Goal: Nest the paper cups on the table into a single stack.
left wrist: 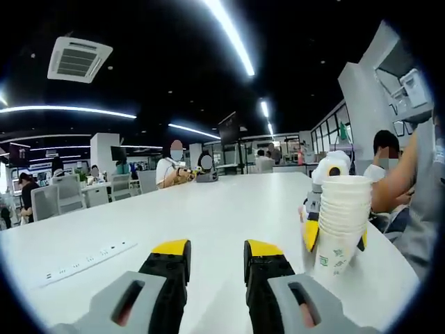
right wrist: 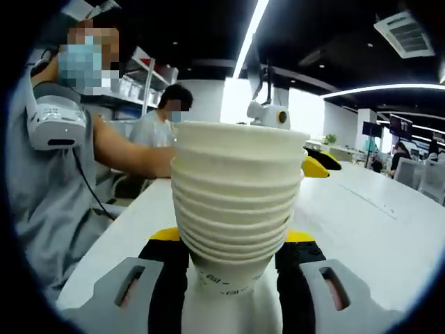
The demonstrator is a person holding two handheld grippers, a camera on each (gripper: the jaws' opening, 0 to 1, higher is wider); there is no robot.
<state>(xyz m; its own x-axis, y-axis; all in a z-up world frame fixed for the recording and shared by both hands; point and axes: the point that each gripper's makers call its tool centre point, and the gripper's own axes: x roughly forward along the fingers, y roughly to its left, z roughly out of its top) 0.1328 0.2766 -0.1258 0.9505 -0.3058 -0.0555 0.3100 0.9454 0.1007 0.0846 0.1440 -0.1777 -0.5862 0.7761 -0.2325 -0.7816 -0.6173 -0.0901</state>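
A stack of several nested white paper cups (left wrist: 341,216) stands upright on the white table (left wrist: 208,216), to the right of my left gripper. My right gripper (left wrist: 336,240) is shut on the stack low down, a yellow tip on each side of it. In the right gripper view the stack (right wrist: 236,202) rises close up between the jaws of the right gripper (right wrist: 233,261), whose pads touch its lowest cup. My left gripper (left wrist: 216,254) is open over bare table with nothing between its fingers. One of its yellow fingertips (right wrist: 316,167) peeks from behind the stack.
A white power strip (left wrist: 87,261) lies on the table at the left. A person in grey (right wrist: 62,174) sits right beside the stack at the table's edge. Further people, chairs (left wrist: 49,198) and desks stand at the table's far end.
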